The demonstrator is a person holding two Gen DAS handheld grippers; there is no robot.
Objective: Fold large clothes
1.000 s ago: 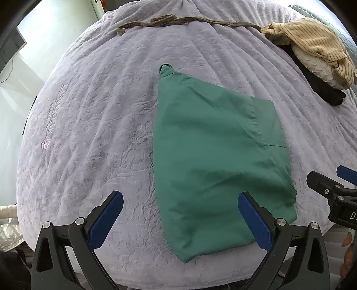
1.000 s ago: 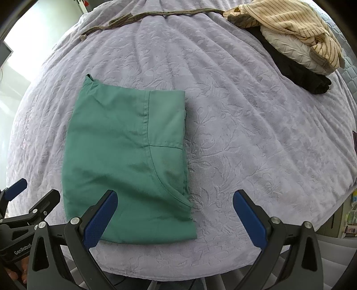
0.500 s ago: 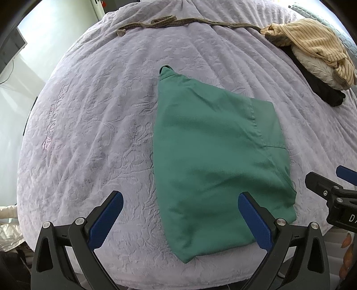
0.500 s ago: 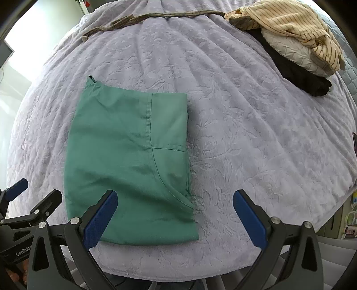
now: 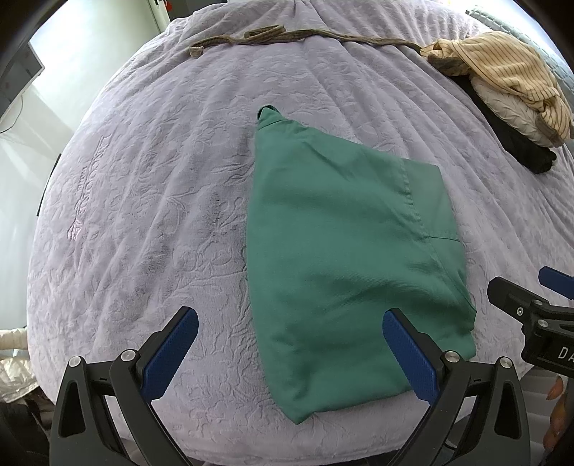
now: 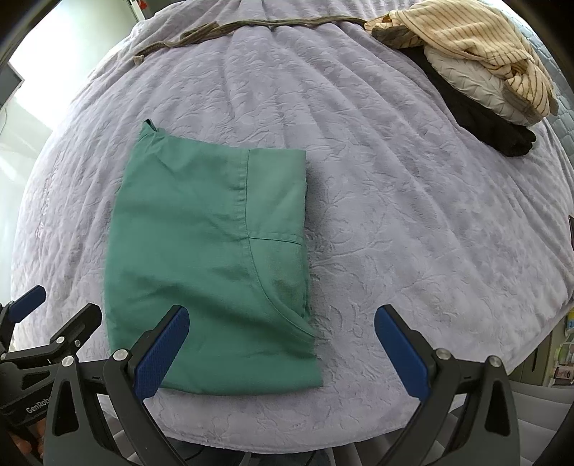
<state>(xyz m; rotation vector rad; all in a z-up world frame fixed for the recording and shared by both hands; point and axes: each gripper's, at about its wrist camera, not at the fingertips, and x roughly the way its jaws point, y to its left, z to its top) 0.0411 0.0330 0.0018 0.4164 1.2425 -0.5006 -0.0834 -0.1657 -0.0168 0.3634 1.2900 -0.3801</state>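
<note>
Item 1, green garment: lies flat on the lavender bedspread of a bed, near the front edge and close under both grippers, already reduced to a compact, roughly rectangular packet with a seam and a curved pocket line showing on its right part; one small corner pokes out at the far left end. The packet looks placed at the near edge so it stays within easy reach, and judged from its tidy outline the folding of this piece is done or nearly so. Item 2, left gripper: blue pads spread wide, holding nothing, hanging over the packet's near left corner. Item 3, right gripper: likewise wide and empty, its left finger over the packet's near edge, its right finger over bare bedspread. Item 4, clothes pile: striped beige, cream and black pieces heaped at the far right, well apart from the packet, probably awaiting folding. Item 5, brown strap: stretched along the far edge. Containers: 0 in view; everything rests directly on the bedspread.
</note>
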